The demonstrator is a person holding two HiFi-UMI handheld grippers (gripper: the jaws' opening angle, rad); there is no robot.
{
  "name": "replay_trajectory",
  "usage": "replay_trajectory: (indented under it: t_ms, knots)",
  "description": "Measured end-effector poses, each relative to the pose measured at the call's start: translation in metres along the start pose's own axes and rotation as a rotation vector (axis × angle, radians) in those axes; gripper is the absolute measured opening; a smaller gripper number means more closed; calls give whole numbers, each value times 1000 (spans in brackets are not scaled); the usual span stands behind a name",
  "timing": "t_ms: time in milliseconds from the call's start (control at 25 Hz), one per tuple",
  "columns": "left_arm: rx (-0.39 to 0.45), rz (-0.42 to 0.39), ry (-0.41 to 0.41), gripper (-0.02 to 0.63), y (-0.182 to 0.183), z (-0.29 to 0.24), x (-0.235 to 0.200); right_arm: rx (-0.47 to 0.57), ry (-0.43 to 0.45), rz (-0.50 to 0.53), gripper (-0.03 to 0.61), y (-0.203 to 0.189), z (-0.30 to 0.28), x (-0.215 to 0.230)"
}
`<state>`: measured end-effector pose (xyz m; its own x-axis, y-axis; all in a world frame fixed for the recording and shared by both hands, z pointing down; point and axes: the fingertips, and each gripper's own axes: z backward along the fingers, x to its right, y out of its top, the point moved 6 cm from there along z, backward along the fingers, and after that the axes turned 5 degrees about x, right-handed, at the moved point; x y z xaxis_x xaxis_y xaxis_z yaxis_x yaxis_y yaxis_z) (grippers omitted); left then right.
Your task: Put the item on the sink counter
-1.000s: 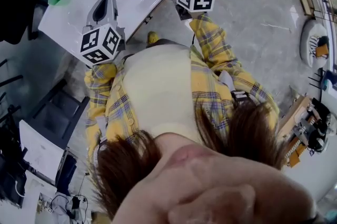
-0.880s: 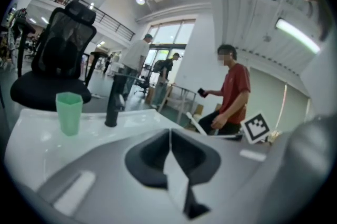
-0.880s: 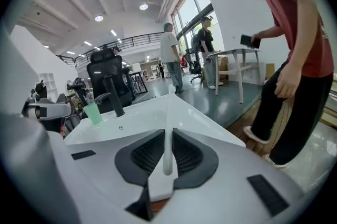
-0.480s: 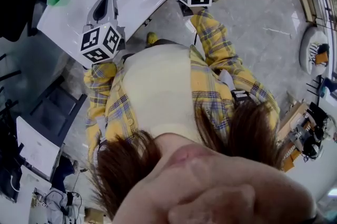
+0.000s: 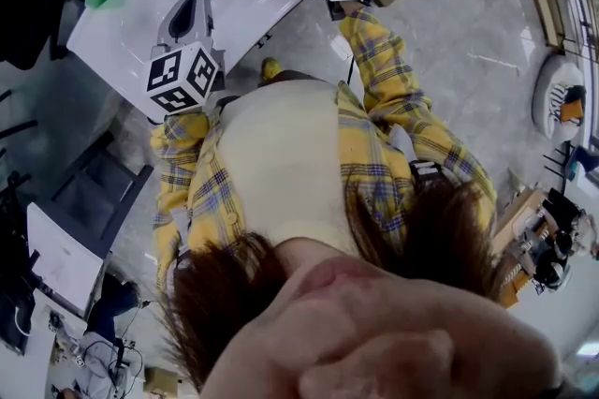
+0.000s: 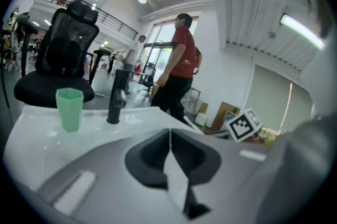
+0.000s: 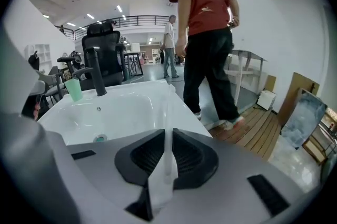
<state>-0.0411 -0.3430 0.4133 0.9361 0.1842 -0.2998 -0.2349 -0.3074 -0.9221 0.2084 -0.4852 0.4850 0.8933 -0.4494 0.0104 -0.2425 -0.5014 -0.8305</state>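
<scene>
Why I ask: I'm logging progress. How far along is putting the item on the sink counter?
Done: the thin white item is picked up, clamped in the right gripper. In hand: that gripper hovers at the sink counter's near edge. Left to do: lower the item and release it; only a green cup stands there, beside the faucet. The left gripper is shut and empty.

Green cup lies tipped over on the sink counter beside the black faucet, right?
No, it is not tipped over: the green cup stands upright on the sink counter beside the black faucet, as the left gripper view shows.
</scene>
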Motion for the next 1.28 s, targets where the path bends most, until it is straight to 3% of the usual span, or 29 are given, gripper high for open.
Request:
replay_trajectory:
  t_ms: [520,1280]
  knots:
    - [9,0,21,9,1,2,-3,-62,-57,87,49,-3,-12,5]
    - [24,-7,-3,9,3,13,-3,1,-55,78,44,3,11,-6]
